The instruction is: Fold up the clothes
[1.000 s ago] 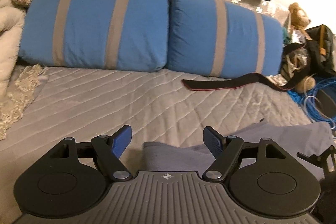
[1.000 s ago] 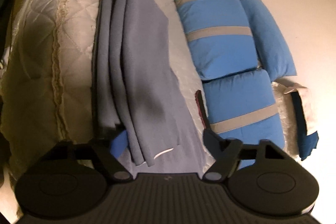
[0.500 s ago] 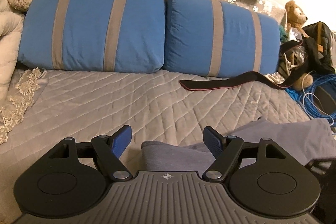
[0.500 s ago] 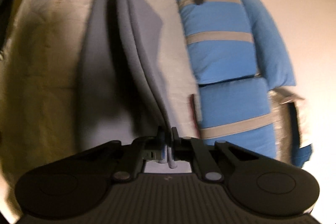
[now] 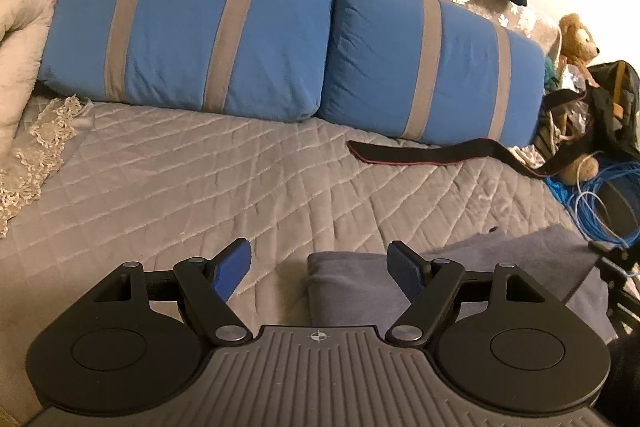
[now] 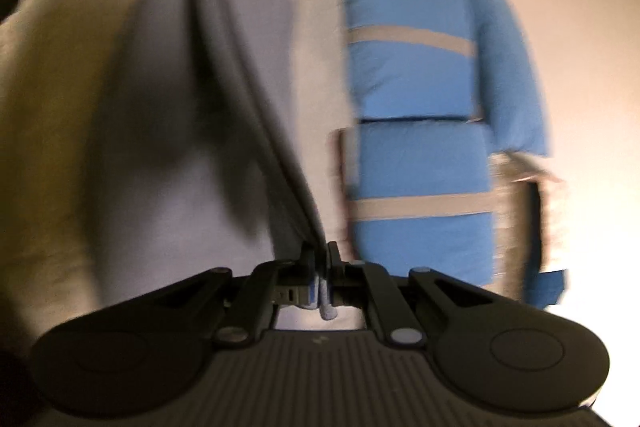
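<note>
A long grey garment (image 6: 224, 67) lies along the quilted bed (image 5: 200, 179). In the right wrist view, which is blurred, its near edge is pulled up into a taut ridge that runs into my right gripper (image 6: 320, 267). The pads pinch that cloth edge, and the jaws are opening slightly with the fabric still between them. In the left wrist view my left gripper (image 5: 318, 251) stands open just above the garment's other, folded end (image 5: 352, 279), which lies under the right finger. Nothing is held in it.
Two blue pillows with grey stripes (image 5: 192, 27) lean at the head of the bed. A black strap (image 5: 420, 155) lies in front of them. At the right are a teddy bear (image 5: 576, 35), a black bag (image 5: 612, 99) and coiled blue cable (image 5: 600, 203).
My right gripper went from open around the garment's edge to closed on it, then lifted and rolled, pulling the cloth into a ridge. The left gripper stayed in place and open.
</note>
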`<state>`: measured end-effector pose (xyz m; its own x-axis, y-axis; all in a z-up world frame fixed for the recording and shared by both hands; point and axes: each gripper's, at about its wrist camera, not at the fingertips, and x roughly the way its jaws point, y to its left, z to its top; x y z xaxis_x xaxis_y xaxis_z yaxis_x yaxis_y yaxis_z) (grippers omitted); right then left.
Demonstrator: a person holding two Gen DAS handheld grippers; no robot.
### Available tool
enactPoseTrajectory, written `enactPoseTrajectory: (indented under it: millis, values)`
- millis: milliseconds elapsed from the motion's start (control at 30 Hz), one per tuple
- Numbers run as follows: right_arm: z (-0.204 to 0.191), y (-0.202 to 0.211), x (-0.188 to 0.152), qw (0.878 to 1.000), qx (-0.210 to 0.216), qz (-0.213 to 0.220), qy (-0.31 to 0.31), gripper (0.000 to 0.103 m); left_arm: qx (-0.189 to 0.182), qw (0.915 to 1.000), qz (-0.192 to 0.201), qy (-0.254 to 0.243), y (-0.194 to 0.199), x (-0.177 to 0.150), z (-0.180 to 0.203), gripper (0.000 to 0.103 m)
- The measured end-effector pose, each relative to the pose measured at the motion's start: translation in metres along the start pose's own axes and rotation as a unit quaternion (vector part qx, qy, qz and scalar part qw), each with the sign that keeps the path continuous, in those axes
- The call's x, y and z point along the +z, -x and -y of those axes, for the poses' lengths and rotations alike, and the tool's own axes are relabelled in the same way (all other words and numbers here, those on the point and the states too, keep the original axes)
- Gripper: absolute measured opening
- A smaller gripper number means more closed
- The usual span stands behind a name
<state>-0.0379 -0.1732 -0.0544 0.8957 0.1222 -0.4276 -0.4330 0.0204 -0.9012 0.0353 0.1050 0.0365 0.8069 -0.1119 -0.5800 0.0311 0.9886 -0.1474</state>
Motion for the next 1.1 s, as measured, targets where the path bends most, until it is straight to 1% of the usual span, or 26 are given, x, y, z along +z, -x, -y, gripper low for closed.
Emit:
enactPoseTrajectory:
  millis: [33,67,100,167,300,433,567,600,667,700,733,767,800,833,1033,1100]
  values:
    - [-0.01,-0.002,-0.002,1.0,0.012,-0.006,0.007,0.029,-0.001,1.0,-0.002,-0.004,-0.001,-0.001,0.002,0.074]
    - [-0.02,-0.004,-0.004,1.0,0.023,-0.013,0.013,0.035,-0.002,0.9999,-0.006,-0.008,-0.003,-0.001,0.003,0.074]
    - [-0.028,-0.005,-0.005,0.999,0.032,-0.017,0.015,0.049,-0.003,0.9999,-0.01,-0.013,-0.004,-0.002,0.005,0.074]
    - [-0.035,-0.003,-0.006,0.999,0.031,-0.011,0.006,0.063,-0.004,0.9996,-0.017,-0.022,-0.007,-0.005,0.01,0.074]
    - [-0.031,-0.005,-0.009,1.0,0.016,-0.015,-0.021,0.069,-0.005,0.9987,-0.023,-0.045,-0.009,-0.008,0.019,0.074]
    - [-0.031,-0.008,-0.009,0.999,0.004,-0.014,-0.036,0.071,0.003,0.9972,-0.023,-0.071,-0.011,-0.011,0.026,0.074]
    - [-0.041,-0.007,-0.006,1.0,-0.014,-0.015,-0.015,0.071,0.003,0.9971,-0.034,-0.068,-0.015,-0.013,0.025,0.074]
    - [-0.043,-0.009,-0.005,1.0,-0.019,-0.017,-0.011,0.071,0.003,0.9973,-0.037,-0.064,-0.016,-0.013,0.024,0.074]
    - [-0.046,-0.011,-0.003,0.999,-0.028,-0.019,-0.001,0.066,0.004,0.9974,-0.041,-0.059,-0.017,-0.013,0.022,0.074]
    - [-0.046,-0.012,-0.003,0.999,-0.028,-0.021,0.001,0.049,0.005,0.9975,-0.042,-0.056,-0.017,-0.013,0.02,0.074]
    - [-0.045,-0.013,-0.003,0.999,-0.026,-0.026,-0.003,0.024,0.006,0.9975,-0.043,-0.055,-0.017,-0.013,0.02,0.074]
    - [-0.043,-0.013,-0.004,0.999,-0.023,-0.03,-0.012,0.022,0.008,0.9976,-0.043,-0.054,-0.018,-0.013,0.019,0.074]
    - [-0.04,-0.012,-0.005,0.999,-0.023,-0.029,-0.015,0.015,0.009,0.9976,-0.043,-0.054,-0.018,-0.012,0.018,0.074]
    - [-0.039,-0.01,-0.007,0.999,-0.023,-0.028,-0.015,0.005,0.01,0.9976,-0.044,-0.052,-0.018,-0.012,0.018,0.074]
    - [-0.031,-0.001,-0.02,0.999,-0.02,-0.037,-0.003,0.004,0.009,0.9978,-0.056,-0.035,-0.023,-0.011,0.015,0.074]
    - [-0.03,-0.003,-0.024,0.999,-0.009,-0.04,-0.005,0.004,0.008,0.9978,-0.058,-0.031,-0.023,-0.012,0.015,0.074]
